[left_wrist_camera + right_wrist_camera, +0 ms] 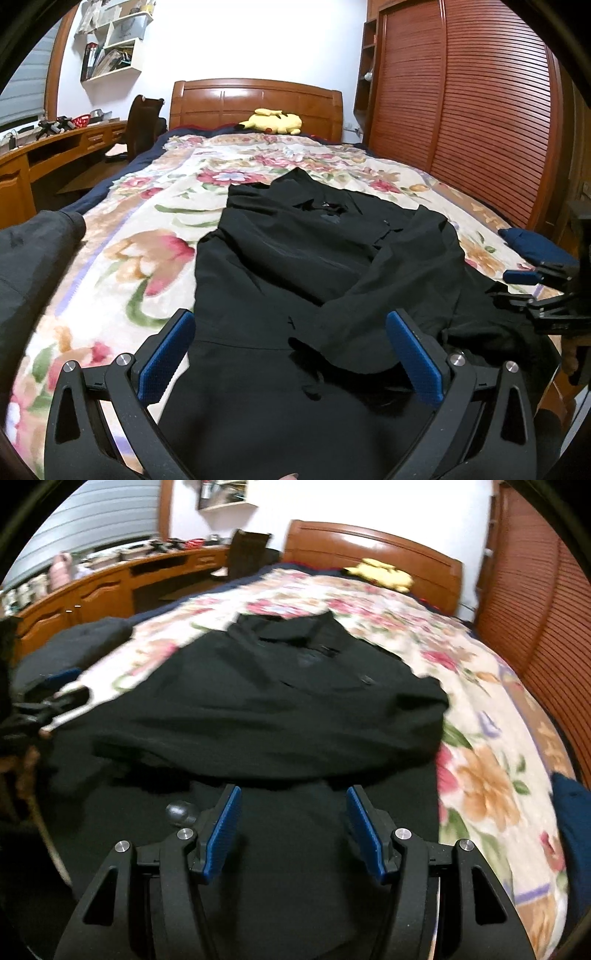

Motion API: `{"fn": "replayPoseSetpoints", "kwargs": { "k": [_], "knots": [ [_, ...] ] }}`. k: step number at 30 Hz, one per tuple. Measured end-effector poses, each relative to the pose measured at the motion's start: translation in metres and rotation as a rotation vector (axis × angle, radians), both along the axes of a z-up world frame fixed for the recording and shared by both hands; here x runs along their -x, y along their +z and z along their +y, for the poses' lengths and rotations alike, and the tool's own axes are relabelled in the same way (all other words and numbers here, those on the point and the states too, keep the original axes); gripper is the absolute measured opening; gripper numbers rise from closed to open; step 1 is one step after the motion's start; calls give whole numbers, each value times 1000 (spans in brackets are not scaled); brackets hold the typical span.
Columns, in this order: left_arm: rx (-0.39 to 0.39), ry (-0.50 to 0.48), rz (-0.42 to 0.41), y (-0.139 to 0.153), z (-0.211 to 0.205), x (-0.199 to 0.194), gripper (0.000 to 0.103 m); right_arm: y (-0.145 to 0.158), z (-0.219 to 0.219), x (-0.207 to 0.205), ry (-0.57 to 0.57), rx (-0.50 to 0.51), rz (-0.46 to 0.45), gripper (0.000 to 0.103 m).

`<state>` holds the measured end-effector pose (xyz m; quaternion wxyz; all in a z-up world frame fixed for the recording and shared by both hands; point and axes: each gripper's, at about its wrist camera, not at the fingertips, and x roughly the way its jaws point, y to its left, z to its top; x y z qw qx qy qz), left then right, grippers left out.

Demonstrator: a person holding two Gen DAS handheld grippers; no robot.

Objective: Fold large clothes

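On floral bedspread (122,254): black jacket (295,251) flat, both grippers spread w/ nothing held.

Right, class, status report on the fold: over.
Left tool open, right tool open, both empty. Jacket flat on bed, one sleeve folded in. Nothing in the way.

Both wrist views low, close, facing headboard (255,99), sharing jacket (295,251)

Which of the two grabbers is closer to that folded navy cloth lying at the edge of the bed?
The right gripper. It sits just beside the navy cloth at the bed's right edge, while the left gripper hovers over the black jacket, farther away.
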<state>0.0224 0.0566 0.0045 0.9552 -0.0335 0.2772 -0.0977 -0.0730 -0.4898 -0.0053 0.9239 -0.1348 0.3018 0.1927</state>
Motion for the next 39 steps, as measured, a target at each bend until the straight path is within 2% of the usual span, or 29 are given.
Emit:
{"fn": "replayPoseSetpoints", "kwargs": {
  "k": [8, 15, 22, 25, 29, 31, 33, 36, 39],
  "knots": [
    [-21, -29, 75, -14, -16, -16, 103, -31, 8, -5, -50, 12, 15, 61],
    [-50, -52, 150, -29, -22, -23, 103, -51, 0, -11, -36, -114, 64, 62],
    [-67, -62, 211, -40, -29, -30, 101, -55, 3, -10, -30, -140, 62, 62],
    [-53, -79, 221, -40, -29, -29, 88, -58, 2, -16, -33, -139, 56, 62],
    [-56, -90, 222, -41, -30, -28, 51, -59, -4, -14, -33, -142, 50, 62],
    [-71, -100, 210, -40, -34, -25, 40, -58, -7, -12, -34, -142, 48, 62],
    [-83, -110, 185, -36, -35, -21, 10, -58, -7, -12, -34, -143, 48, 62],
    [-39, -100, 98, -18, -25, -10, 4, -58, -8, -12, -34, -142, 47, 62],
    [18, -42, 3, 5, -7, 3, 3, -59, -8, -12, -34, -141, 44, 62]
  ]
}}
